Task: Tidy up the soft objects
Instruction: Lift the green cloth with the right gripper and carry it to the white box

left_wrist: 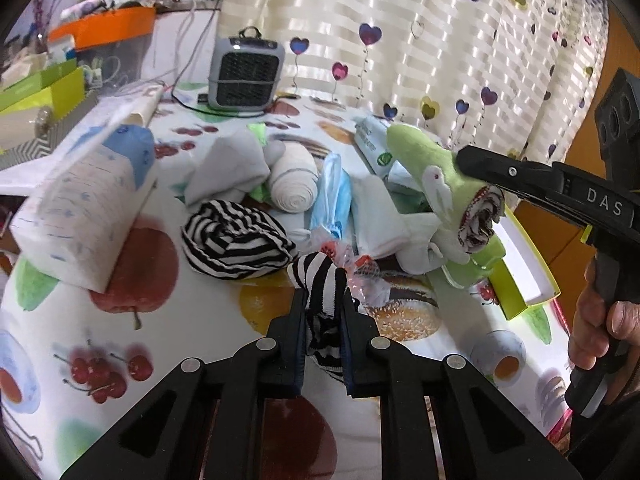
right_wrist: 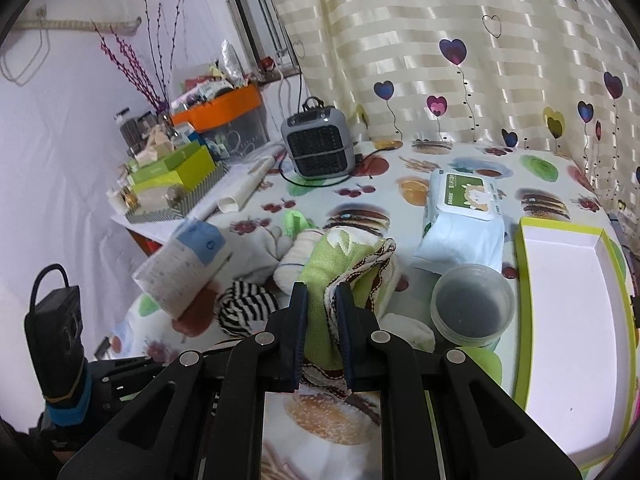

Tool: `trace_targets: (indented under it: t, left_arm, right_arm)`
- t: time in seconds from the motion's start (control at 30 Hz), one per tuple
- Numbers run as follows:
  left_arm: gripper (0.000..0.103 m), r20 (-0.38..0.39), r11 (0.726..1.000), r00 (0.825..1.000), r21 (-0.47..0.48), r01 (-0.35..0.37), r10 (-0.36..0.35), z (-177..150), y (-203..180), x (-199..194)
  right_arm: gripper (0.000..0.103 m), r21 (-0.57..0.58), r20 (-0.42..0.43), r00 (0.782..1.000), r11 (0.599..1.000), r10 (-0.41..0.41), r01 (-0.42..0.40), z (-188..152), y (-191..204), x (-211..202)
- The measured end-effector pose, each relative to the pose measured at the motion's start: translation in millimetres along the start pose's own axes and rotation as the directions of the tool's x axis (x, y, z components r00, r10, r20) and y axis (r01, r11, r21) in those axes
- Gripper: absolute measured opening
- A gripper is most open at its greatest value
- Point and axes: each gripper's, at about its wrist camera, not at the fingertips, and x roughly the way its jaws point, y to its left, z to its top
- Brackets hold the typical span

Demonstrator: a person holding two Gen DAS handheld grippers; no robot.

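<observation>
Soft objects lie heaped mid-frame on the fruit-print bench (left_wrist: 120, 360); a black-and-white striped sock (left_wrist: 320, 280) sits low in the centre of the left wrist view, pinched between the fingers of the left gripper (left_wrist: 322, 300), its rounded end poking up past the tips; a second striped piece (left_wrist: 236, 240) lies bunched on the bench just behind and to the left; a rolled white bandage (left_wrist: 292, 188) rests beyond it, beside a blue face mask (left_wrist: 330, 196) and a white tissue pack (left_wrist: 84, 208) tilted at the left. In the right wrist view the right gripper (right_wrist: 322, 292) has its fingers closed on a green towel (right_wrist: 332, 264) with brown-and-white trim; the cloth bulges up above the tips and hangs down between them; to its right stand a clear round tub (right_wrist: 472, 308), a wet-wipes pack (right_wrist: 464, 208) and a shallow white tray with a lime rim (right_wrist: 524, 312). A small grey heater (right_wrist: 318, 144) stands near the heart-print curtain (right_wrist: 460, 20) at the top.
</observation>
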Motion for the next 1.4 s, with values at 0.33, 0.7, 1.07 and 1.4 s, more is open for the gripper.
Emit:
trace_targets:
  t: [0.33, 0.7, 1.07, 1.4]
  left_arm:
    - [0.013, 0.069, 1.0, 0.998, -0.002, -0.012, 0.012, 7.4, -0.3, -29.7]
    - [0.013, 0.091, 1.0, 0.995, 0.012, 0.029, -0.029, 16.0, -14.5, -38.4]
    - [0.013, 0.083, 0.992, 0.992, 0.091, 0.092, -0.1, 33.9, -54.1, -25.5]
    - [0.013, 0.033, 0.966, 0.982, 0.185, 0.179, -0.188, 48.4, -115.0, 4.5]
  right_arm:
    - [0.015, 0.022, 0.052, 0.997, 0.998, 0.05, -0.052, 3.6, 2.3, -23.5]
    - [0.015, 0.061, 0.099, 0.995, 0.997, 0.03, -0.036, 4.0, -12.0, -50.1]
    - [0.015, 0.151, 0.116, 0.988, 0.985, -0.101, 0.083, -10.4, -67.3, -79.7]
    - [0.015, 0.258, 0.072, 0.97, 0.944, -0.231, 0.206, -35.2, -138.0, -96.4]
